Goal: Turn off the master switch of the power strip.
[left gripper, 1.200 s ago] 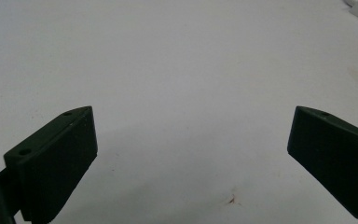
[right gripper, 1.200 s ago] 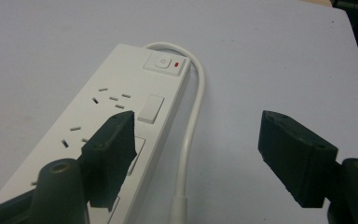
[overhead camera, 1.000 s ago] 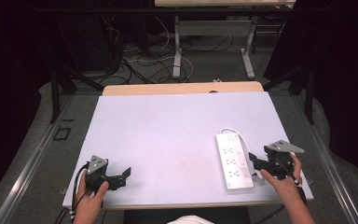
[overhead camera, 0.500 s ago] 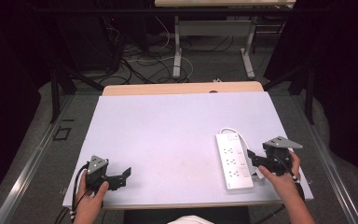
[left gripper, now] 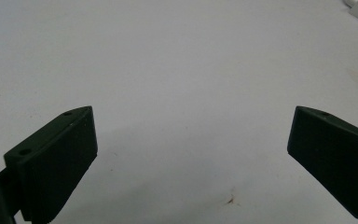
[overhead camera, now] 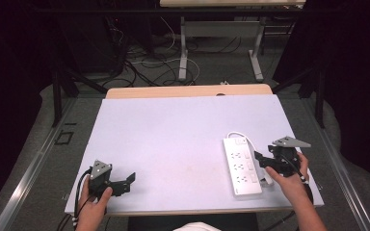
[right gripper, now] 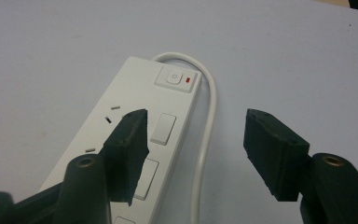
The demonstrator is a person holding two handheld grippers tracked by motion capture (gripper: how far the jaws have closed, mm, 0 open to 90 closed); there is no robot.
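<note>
Right gripper [right gripper: 193, 140] half-open, jaws closing astride white plastic power strip's [right gripper: 135, 154] edge and cord [right gripper: 209, 121], gripping nothing yet, lining up a grab.

You face white table top [overhead camera: 173, 139], wooden strip [overhead camera: 188, 91] along far edge. Beyond it, grey floor [overhead camera: 212, 72] strewn with tangled cables [overhead camera: 144, 62]. Second table's metal legs [overhead camera: 257, 53] stand further back. Dark curtains [overhead camera: 19, 48] close off both sides; light even overhead.
</note>
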